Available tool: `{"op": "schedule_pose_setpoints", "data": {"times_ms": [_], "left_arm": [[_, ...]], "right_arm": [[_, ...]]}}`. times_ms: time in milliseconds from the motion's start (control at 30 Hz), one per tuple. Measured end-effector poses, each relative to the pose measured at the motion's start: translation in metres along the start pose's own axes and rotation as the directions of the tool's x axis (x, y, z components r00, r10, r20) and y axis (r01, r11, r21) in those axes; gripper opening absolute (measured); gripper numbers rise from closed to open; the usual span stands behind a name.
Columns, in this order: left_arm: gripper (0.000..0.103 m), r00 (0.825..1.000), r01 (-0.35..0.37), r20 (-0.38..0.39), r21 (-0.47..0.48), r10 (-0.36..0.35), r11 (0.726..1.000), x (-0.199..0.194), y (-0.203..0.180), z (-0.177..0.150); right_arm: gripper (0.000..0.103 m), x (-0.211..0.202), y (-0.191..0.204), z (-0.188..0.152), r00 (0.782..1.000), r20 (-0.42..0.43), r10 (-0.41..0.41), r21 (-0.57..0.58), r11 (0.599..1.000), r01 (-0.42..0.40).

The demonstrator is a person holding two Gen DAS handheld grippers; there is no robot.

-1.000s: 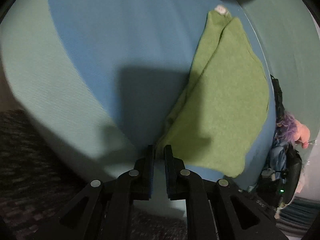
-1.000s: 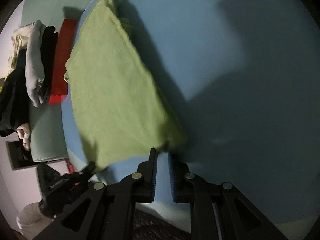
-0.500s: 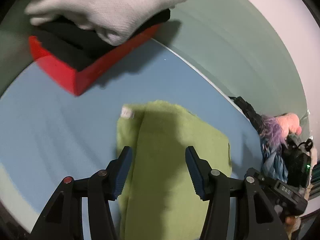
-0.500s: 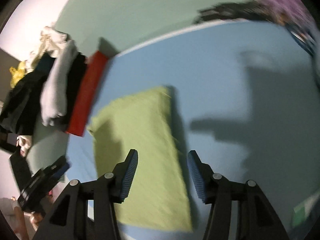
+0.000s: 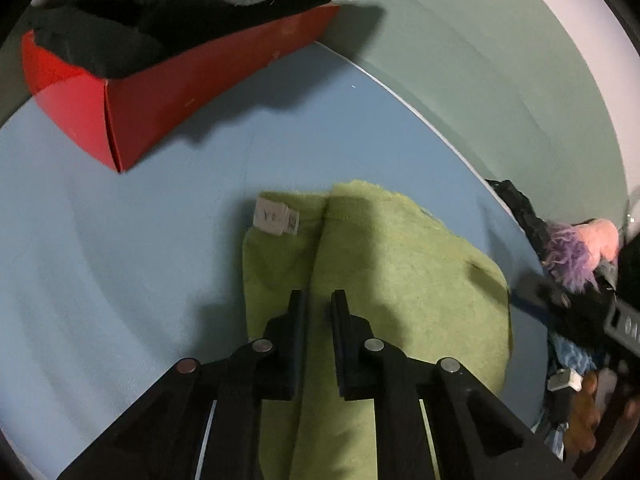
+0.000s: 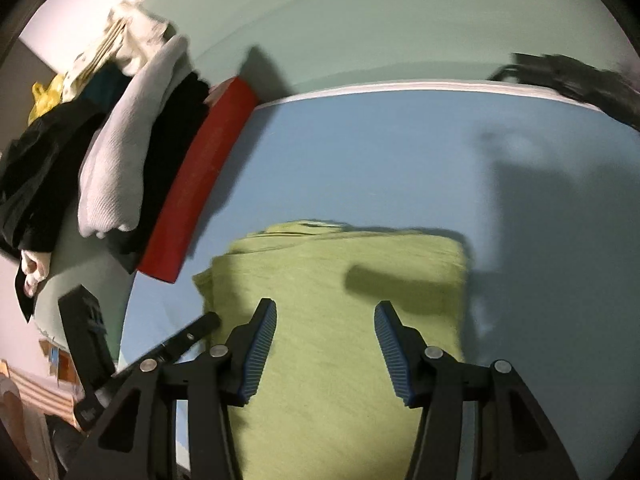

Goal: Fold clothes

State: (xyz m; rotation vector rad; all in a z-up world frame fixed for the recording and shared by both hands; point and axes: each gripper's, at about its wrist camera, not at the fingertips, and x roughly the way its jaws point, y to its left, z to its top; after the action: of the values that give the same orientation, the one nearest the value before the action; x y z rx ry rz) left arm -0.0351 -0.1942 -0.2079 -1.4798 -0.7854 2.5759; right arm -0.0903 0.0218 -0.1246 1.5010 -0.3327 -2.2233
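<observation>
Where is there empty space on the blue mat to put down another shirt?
The blue mat is bare between the green cloth and the mat's far edge, and to the cloth's right. Left of the cloth is bare too. The far left is crowded: a red box under piled clothes.

Towel before clothes-laden box

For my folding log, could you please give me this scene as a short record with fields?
Garment: green cloth, folded, flat on blue surface
Label: white tag at its far left corner
Behind: red box bearing dark and grey clothes
Left claw: narrow gap, jaws just been closing, over the fold edge; grip unclear
Right claw: open, jaws just been closing slightly, above the cloth, nothing pinched
</observation>
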Motion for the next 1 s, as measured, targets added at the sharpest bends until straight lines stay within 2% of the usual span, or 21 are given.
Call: {"op": "schedule_pose_setpoints", "data": {"times_ms": [100,167,233,267,333,467,533,600,633,667,733,800,933,1000], "left_arm": [[0.013,1.0,0.013,-0.019,-0.007,-0.013,1.0,-0.001,0.002,-0.006],[0.013,0.998,0.025,-0.059,-0.035,-0.027,0.999,-0.006,0.006,-0.013],[0.013,0.995,0.037,-0.096,-0.017,-0.038,0.999,-0.015,0.005,-0.021],[0.013,0.992,0.042,-0.115,-0.008,-0.043,0.999,-0.019,0.005,-0.025],[0.013,0.99,0.012,-0.14,0.035,-0.007,0.999,-0.026,0.002,-0.033],[0.014,0.991,-0.018,-0.131,0.056,0.025,0.998,-0.039,0.002,-0.049],[0.018,0.991,-0.029,-0.126,0.061,0.037,0.998,-0.042,0.002,-0.054],[0.03,0.991,-0.031,-0.129,0.069,0.04,0.997,-0.041,0.002,-0.057],[0.032,0.991,-0.022,-0.133,0.071,0.031,0.997,-0.04,0.001,-0.057],[0.033,0.99,-0.017,-0.135,0.086,0.028,0.996,-0.04,-0.001,-0.059],[0.034,0.99,-0.007,-0.139,0.115,0.023,0.993,-0.038,-0.007,-0.062],[0.034,0.989,0.002,-0.145,0.136,0.018,0.991,-0.036,-0.011,-0.064],[0.034,0.992,0.013,-0.128,0.119,0.002,0.993,-0.028,-0.016,-0.062],[0.034,0.994,-0.022,-0.099,0.127,0.035,0.992,-0.023,-0.02,-0.061]], "right_arm": [[0.052,0.028,0.028,0.008,0.998,-0.06,0.009,-0.055,0.998,-0.012],[0.046,0.057,0.048,0.012,0.992,-0.123,-0.01,-0.073,0.997,0.001],[0.043,0.082,0.065,0.016,0.985,-0.166,-0.036,-0.099,0.995,0.02],[0.043,0.09,0.073,0.017,0.983,-0.176,-0.055,-0.116,0.993,0.035],[0.043,0.103,0.088,0.019,0.977,-0.185,-0.106,-0.144,0.986,0.079],[0.05,0.122,0.111,0.02,0.957,-0.202,-0.208,-0.234,0.959,0.159],[0.05,0.124,0.113,0.019,0.951,-0.201,-0.234,-0.246,0.952,0.182],[0.033,0.124,0.114,0.018,0.946,-0.187,-0.264,-0.266,0.941,0.21],[0.021,0.124,0.114,0.016,0.944,-0.171,-0.283,-0.285,0.931,0.227],[0.014,0.123,0.112,0.015,0.945,-0.163,-0.283,-0.293,0.929,0.227],[0.008,0.117,0.104,0.016,0.953,-0.169,-0.252,-0.267,0.942,0.202],[0.007,0.109,0.096,0.017,0.962,-0.174,-0.212,-0.224,0.96,0.171],[0.007,0.092,0.091,0.015,0.976,-0.151,-0.16,-0.186,0.974,0.131],[0.007,0.082,0.092,0.013,0.982,-0.128,-0.137,-0.179,0.977,0.113]]}}
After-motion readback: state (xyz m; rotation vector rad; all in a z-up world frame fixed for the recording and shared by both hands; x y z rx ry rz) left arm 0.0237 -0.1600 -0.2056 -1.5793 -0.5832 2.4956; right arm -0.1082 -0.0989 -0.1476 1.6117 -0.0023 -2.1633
